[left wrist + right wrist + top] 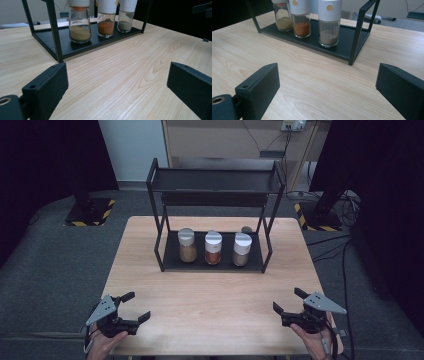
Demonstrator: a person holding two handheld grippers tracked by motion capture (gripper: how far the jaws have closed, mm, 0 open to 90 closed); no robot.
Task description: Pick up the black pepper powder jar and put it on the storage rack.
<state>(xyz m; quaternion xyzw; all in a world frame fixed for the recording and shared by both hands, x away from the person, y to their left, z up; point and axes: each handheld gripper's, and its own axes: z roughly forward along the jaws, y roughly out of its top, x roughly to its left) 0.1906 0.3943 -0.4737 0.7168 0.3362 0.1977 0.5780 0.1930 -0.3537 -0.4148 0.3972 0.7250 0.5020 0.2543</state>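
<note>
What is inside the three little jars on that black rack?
Powders: tan in the left jar, orange-red in the middle jar, greyish-brown in the right jar. The white caps hide each jar's upper part.

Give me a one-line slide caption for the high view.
Both tongs, left and right, wait open at the table's near edge, facing three spice jars on the black rack's lower shelf.

I cannot identify the small grey object [246, 229] behind the rack [159, 251]; the jars' caps [107, 5] are cropped.
</note>
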